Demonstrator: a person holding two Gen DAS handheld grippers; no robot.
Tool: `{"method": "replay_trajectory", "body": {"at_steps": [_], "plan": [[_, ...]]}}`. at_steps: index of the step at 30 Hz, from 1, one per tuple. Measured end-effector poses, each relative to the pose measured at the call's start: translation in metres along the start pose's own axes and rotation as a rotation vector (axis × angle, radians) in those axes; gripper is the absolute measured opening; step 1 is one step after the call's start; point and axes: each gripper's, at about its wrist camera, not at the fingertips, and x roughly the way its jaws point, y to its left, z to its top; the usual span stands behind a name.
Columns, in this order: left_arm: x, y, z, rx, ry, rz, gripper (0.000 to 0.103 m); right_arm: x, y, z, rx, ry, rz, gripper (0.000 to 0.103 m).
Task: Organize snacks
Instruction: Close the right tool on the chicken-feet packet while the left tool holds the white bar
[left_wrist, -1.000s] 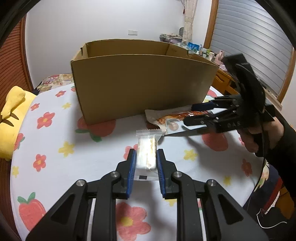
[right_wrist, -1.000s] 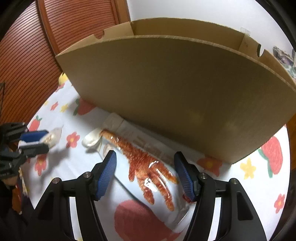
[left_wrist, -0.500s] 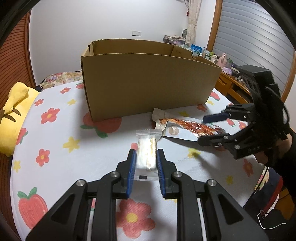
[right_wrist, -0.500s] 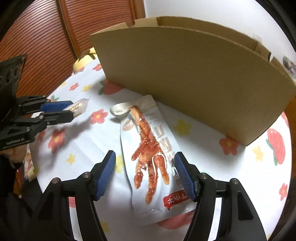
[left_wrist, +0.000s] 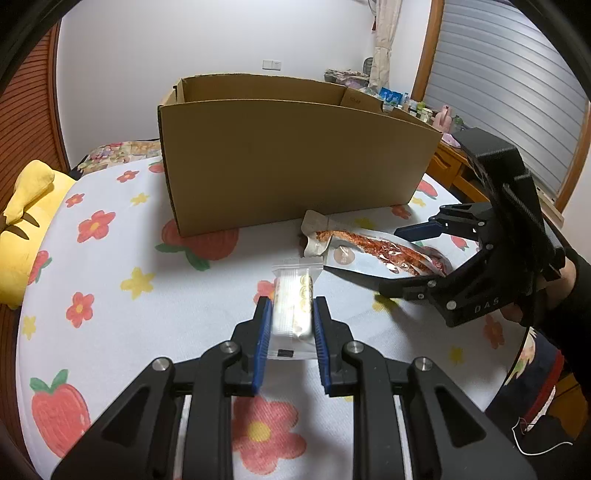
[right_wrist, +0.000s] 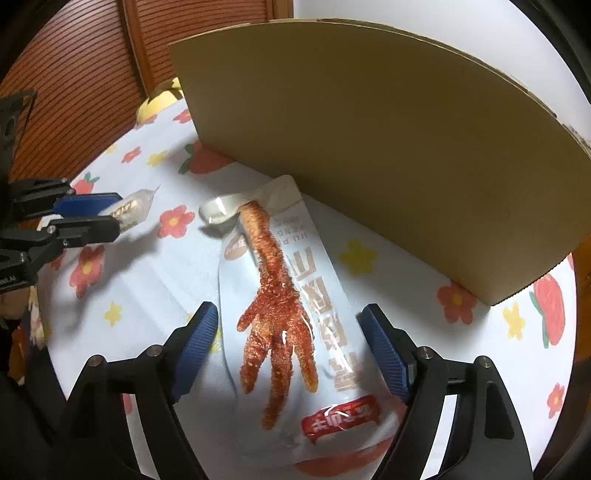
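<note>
The left gripper (left_wrist: 289, 325) is closed on a small clear packet (left_wrist: 293, 308) of pale wafer-like snack, its two blue-padded fingers (left_wrist: 263, 339) pressing the packet's long sides. The packet points forward past the fingertips, its crimped top end free. In the right wrist view the same packet (right_wrist: 135, 206) sticks out beyond the left gripper's pads and appears to be held just above the tablecloth (left_wrist: 122, 325), though whether it touches the cloth cannot be told.

The right gripper (right_wrist: 290, 347) is spread wide, holding nothing. Its blue pads (right_wrist: 195, 343) stand on either side of a large white snack bag (right_wrist: 295, 317) printed with a red chicken foot, one pad near each long edge of the bag; whether they touch it cannot be told. The bag lies flat on the cloth with its folded top end toward the cardboard box (left_wrist: 291, 162) and its red-labelled bottom end toward the gripper. In the left wrist view the bag (left_wrist: 365, 247) sits between the right gripper's fingers (left_wrist: 421, 230), near the right edge of the table.

The box stands open-topped at the back of the table, its long wall facing both grippers, the bag's top end close to its lower right corner. The cloth is white with red flowers, yellow stars and strawberries. A yellow plush toy (left_wrist: 26, 225) lies off the table's left edge.
</note>
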Motion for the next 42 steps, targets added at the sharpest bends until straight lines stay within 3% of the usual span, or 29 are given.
{"method": "replay_trajectory", "body": {"at_steps": [13,16,27,42], "plan": [[-0.001,-0.001,0.0,0.005,-0.004,0.0,0.02,0.0,0.004,-0.002,-0.019,-0.001,-0.022,0.083],[-0.002,-0.001,0.001,0.002,-0.005,0.003,0.02,-0.001,0.006,-0.002,-0.028,-0.004,-0.02,0.073],[-0.011,-0.006,0.0,0.008,-0.023,0.015,0.02,-0.011,0.006,-0.005,-0.006,-0.015,0.006,0.063],[-0.017,-0.009,0.001,0.019,-0.04,0.013,0.02,-0.022,0.007,-0.008,0.006,-0.042,0.017,0.059]]}}
